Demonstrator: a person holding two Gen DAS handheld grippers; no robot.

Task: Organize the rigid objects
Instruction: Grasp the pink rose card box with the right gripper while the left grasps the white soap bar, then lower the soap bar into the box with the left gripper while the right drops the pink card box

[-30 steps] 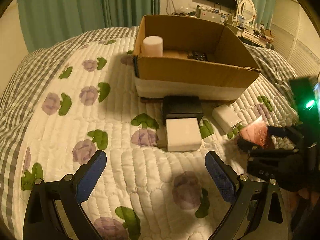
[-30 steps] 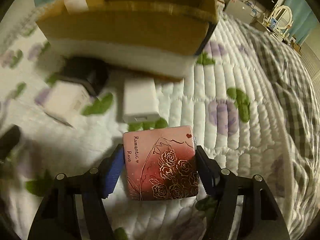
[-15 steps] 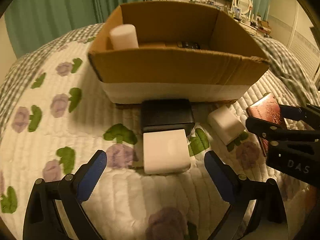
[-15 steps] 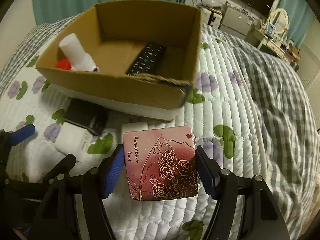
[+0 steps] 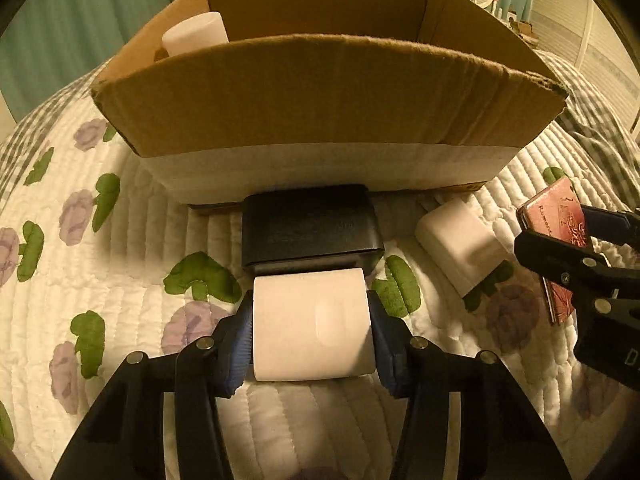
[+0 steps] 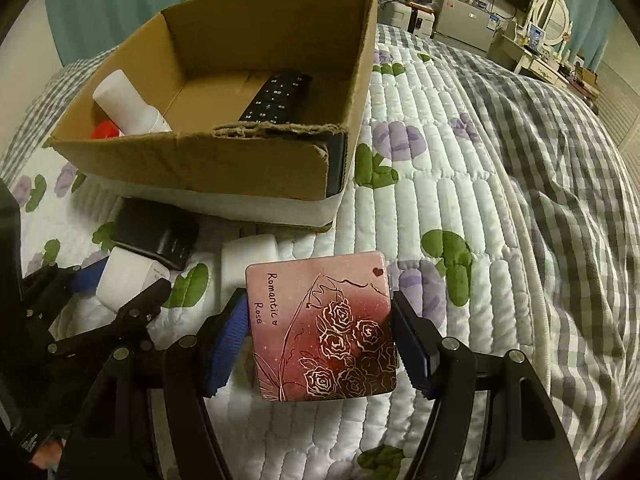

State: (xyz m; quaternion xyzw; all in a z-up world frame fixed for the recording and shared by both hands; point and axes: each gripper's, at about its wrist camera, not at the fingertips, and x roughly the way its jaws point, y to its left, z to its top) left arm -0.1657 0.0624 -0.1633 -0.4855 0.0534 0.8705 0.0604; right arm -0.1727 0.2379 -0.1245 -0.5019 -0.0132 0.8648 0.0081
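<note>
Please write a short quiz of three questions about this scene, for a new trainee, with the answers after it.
1. True or false: the left hand-held gripper is closed on a white block.
2. Which item lies inside the cardboard box? A) remote control B) pink "Romantic Rose" case C) black box
3. Fill in: the right hand-held gripper holds the ____ case.

Key: 1 true; 2 A; 3 pink "Romantic Rose".
</note>
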